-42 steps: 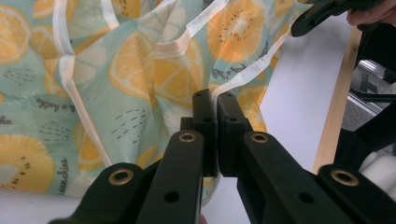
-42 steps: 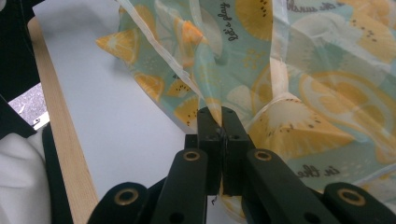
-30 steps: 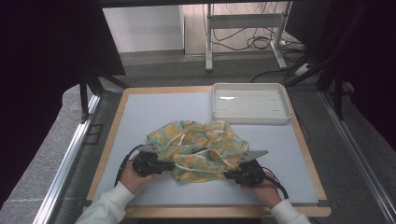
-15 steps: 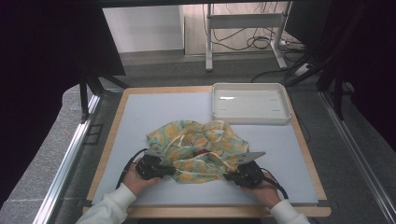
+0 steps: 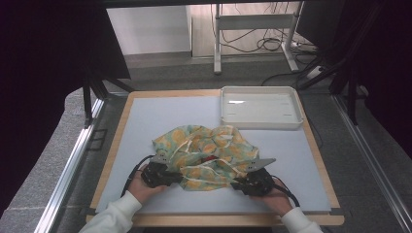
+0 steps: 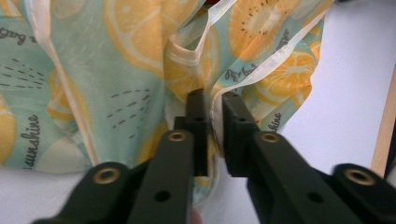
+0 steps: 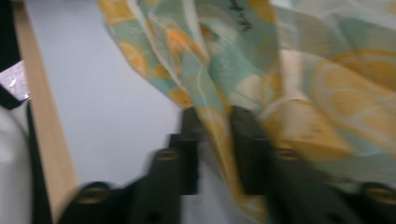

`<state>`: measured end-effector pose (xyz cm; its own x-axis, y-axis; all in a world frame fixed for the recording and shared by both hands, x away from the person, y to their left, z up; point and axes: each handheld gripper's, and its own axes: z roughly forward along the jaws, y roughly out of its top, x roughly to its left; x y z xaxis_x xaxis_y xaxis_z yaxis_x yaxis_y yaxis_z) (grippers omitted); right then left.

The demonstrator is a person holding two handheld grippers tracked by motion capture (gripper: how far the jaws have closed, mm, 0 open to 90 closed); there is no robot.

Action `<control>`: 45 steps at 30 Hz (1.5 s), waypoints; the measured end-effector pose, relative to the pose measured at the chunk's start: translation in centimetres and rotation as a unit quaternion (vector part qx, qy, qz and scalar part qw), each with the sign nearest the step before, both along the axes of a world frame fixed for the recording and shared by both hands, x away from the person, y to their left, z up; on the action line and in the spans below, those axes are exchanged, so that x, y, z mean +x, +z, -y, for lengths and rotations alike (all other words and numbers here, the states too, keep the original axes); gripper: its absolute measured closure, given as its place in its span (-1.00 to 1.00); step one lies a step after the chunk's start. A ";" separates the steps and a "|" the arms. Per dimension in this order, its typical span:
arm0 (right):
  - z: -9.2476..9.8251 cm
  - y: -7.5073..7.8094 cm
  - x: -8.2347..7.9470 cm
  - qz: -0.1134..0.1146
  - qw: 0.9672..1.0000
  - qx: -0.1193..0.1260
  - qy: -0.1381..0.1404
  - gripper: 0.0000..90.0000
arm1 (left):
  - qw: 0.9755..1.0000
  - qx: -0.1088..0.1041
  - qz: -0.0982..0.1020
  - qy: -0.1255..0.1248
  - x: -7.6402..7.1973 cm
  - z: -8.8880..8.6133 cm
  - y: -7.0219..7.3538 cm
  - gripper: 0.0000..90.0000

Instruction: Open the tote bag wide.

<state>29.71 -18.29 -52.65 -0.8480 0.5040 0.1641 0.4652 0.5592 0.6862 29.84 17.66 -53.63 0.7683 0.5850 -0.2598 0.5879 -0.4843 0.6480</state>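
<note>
Fabric (image 5: 206, 155) between both claws.

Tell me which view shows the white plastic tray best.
The high view: the white rectangular plastic tray lies whole at the table's far right corner, beyond the crumpled citrus-print cloth. The left and right gripper views look closely at that cloth and bare tabletop and give no look at the tray.

Looks like a lab or test bench. Wood-framed table (image 5: 125, 121) with pale mat, dark curtains beside it. Beyond it, loose cables (image 5: 272, 44) under a metal stand (image 5: 252, 29).
</note>
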 end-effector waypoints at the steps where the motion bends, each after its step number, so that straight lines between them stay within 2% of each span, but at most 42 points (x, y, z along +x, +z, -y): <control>1: 0.0 0.0 0.0 0.000 1.000 0.000 0.000 0.51 | 1.000 0.000 0.000 0.000 0.0 0.0 0.0 0.69; 2: 0.0 0.1 -0.2 0.006 1.000 0.000 0.002 0.37 | 1.000 -0.002 0.000 -0.001 -0.1 0.0 0.1 0.69; 4: 0.0 0.5 -0.7 0.024 1.000 0.006 -0.003 0.05 | 1.000 -0.006 0.009 0.006 -0.5 -0.2 0.6 0.39; 5: 0.0 0.5 -0.7 0.024 1.000 0.006 -0.003 0.05 | 1.000 -0.006 0.009 0.006 -0.5 -0.2 0.6 0.30; 6: 0.2 0.7 -0.9 0.029 1.000 0.010 -0.005 -0.02 | 1.000 -0.012 0.015 0.008 -0.6 -0.3 1.0 0.30; 7: 0.4 0.9 -1.1 0.034 0.999 0.015 -0.007 -0.07 | 1.000 -0.016 0.019 0.007 -0.7 -0.4 1.2 0.22; 8: 0.8 1.3 -1.4 0.043 0.999 0.024 -0.011 -0.16 | 0.999 -0.029 0.026 0.010 -0.9 -0.8 1.7 0.11; 9: 0.8 1.3 -1.4 0.043 0.999 0.024 -0.011 -0.16 | 0.999 -0.029 0.026 0.010 -0.9 -0.8 1.7 0.07; 11: 1.3 1.7 -1.7 0.048 0.998 0.042 -0.020 -0.19 | 0.999 -0.038 0.032 0.013 -1.1 -1.0 2.1 0.04; 14: 1.9 2.8 -2.1 0.072 0.995 0.068 -0.032 -0.24 | 0.998 -0.051 0.043 0.015 -1.5 -1.4 2.9 -0.03; 17: 1.9 3.3 -2.2 0.082 0.994 0.068 -0.035 -0.25 | 0.997 -0.059 0.055 0.014 -1.8 -1.5 3.5 -0.02; 18: 1.9 3.8 -1.9 0.084 0.993 0.070 -0.040 -0.23 | 0.995 -0.061 0.074 0.017 -2.2 -1.5 4.2 0.00; 19: 1.9 3.8 -1.9 0.084 0.993 0.070 -0.040 -0.23 | 0.995 -0.061 0.074 0.017 -2.2 -1.5 4.2 0.01; 23: 1.9 4.1 -1.4 0.085 0.993 0.069 -0.049 -0.19 | 0.993 -0.063 0.096 0.026 -2.5 -1.4 5.4 0.03; 27: 1.8 4.6 -0.8 0.089 0.992 0.073 -0.055 -0.17 | 0.993 -0.064 0.094 0.038 -1.9 -1.6 5.6 0.03; 28: 1.6 4.9 -0.5 0.094 0.991 0.073 -0.058 -0.16 | 0.993 -0.064 0.091 0.049 -1.4 -1.6 5.7 0.03; 33: 1.2 5.5 0.3 0.098 0.990 0.075 -0.064 -0.12 | 0.992 -0.063 0.093 0.064 -0.3 -1.5 6.0 0.06; 37: 0.6 5.8 1.0 0.101 0.990 0.075 -0.068 -0.11 | 0.992 -0.049 0.098 0.068 0.7 -1.1 6.2 0.05; 39: 0.5 5.8 0.9 0.101 0.990 0.077 -0.069 -0.11 | 0.992 -0.049 0.095 0.074 1.2 -1.0 6.1 -0.02; 40: 0.6 5.7 0.8 0.100 0.990 0.077 -0.068 -0.11 | 0.991 -0.042 0.094 0.081 1.5 -1.1 6.0 -0.03; 45: 0.8 5.3 0.4 0.094 0.990 0.074 -0.069 -0.12 | 0.991 -0.042 0.089 0.091 2.1 -1.5 6.1 -0.11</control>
<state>30.10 -19.09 -47.32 -0.7949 0.5997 0.0917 0.3871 0.3850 0.8378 31.94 19.19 -47.49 0.6895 0.7007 -0.1830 0.5336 -0.3207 0.7826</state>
